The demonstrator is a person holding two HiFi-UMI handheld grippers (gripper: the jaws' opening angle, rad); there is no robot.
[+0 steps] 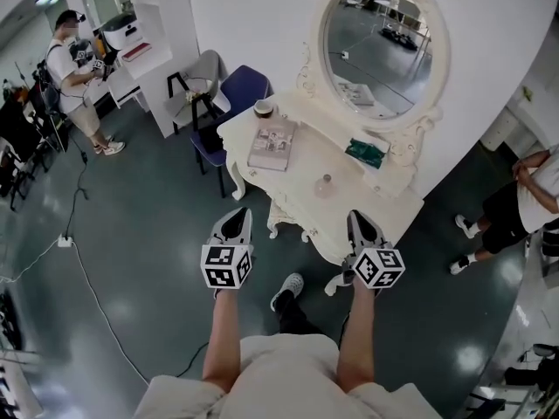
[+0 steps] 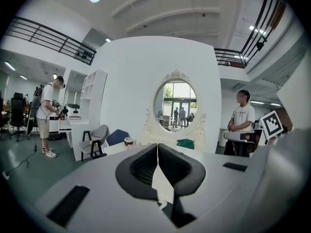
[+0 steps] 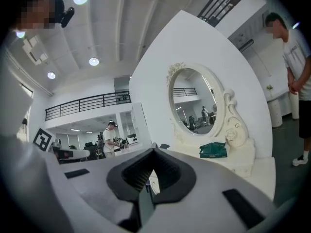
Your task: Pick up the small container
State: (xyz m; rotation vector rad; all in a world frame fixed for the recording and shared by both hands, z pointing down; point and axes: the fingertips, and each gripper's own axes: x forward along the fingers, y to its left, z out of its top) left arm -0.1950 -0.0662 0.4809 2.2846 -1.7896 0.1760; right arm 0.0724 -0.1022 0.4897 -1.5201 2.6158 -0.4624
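Observation:
The small container [image 1: 325, 184], a little round translucent jar, stands on the white dressing table [image 1: 306, 208], near the table's front edge and below the oval mirror [image 1: 383, 42]. My left gripper [image 1: 235, 221] hangs over the floor just short of the table's front left corner, jaws shut and empty. My right gripper [image 1: 361, 225] sits at the front edge, a little right of the jar and nearer to me, also shut on nothing. In the left gripper view the jaws [image 2: 157, 146] meet in a line. The right gripper view's jaws [image 3: 153, 150] do the same. Neither gripper view shows the jar.
A magazine [image 1: 272, 147], a brown cup [image 1: 263, 108] and a green packet [image 1: 365, 153] also lie on the table. A blue chair [image 1: 238, 92] and a grey chair [image 1: 199, 78] stand at its left end. One person [image 1: 74, 72] stands far left, another [image 1: 528, 195] at right.

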